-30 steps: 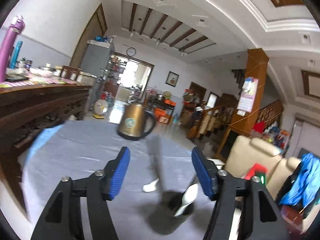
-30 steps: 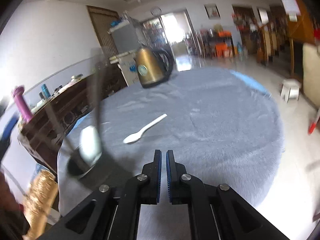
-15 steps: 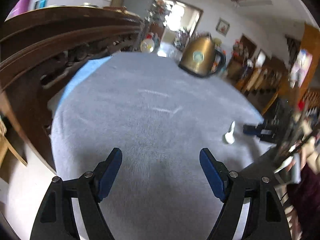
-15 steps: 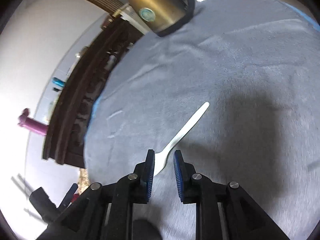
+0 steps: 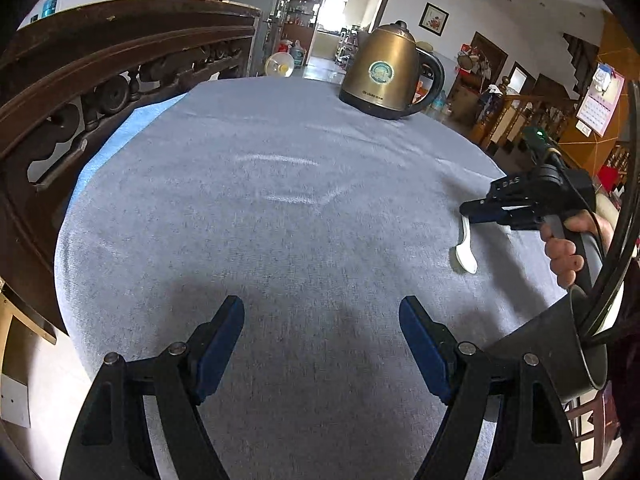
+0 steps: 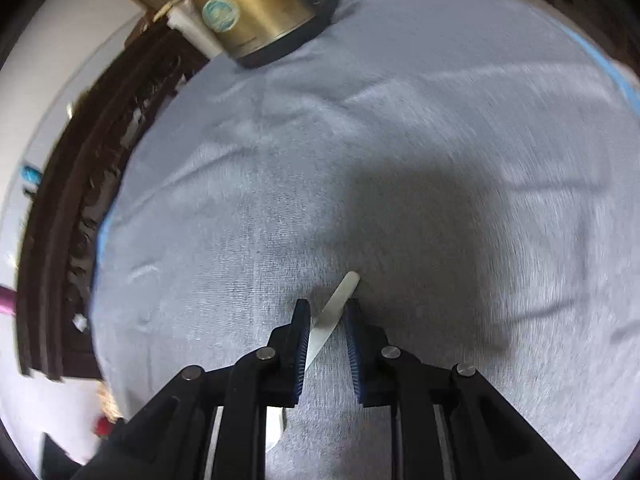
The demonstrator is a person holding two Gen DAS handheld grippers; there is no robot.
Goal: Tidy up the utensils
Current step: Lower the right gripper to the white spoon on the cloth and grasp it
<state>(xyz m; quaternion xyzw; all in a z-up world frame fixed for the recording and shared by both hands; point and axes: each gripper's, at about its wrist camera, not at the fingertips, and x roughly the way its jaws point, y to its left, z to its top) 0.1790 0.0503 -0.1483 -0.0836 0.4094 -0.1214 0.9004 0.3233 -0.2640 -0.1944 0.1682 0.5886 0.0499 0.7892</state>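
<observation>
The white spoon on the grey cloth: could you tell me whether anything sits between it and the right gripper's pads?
Nothing visible does. The white spoon handle already lies between the closing right gripper pads on the grey cloth.

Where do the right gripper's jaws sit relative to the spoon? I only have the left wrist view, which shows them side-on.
Observer: The spoon handle lies between the right gripper jaws, which are closing.
Operator: Is it lined up with them?
Observer: No, it crosses the gap at a slant, and its lower part is close to one pad.
Operator: Are they near the handle's end?
Observer: Yes, only the handle's tip pokes past the fingertips.
</observation>
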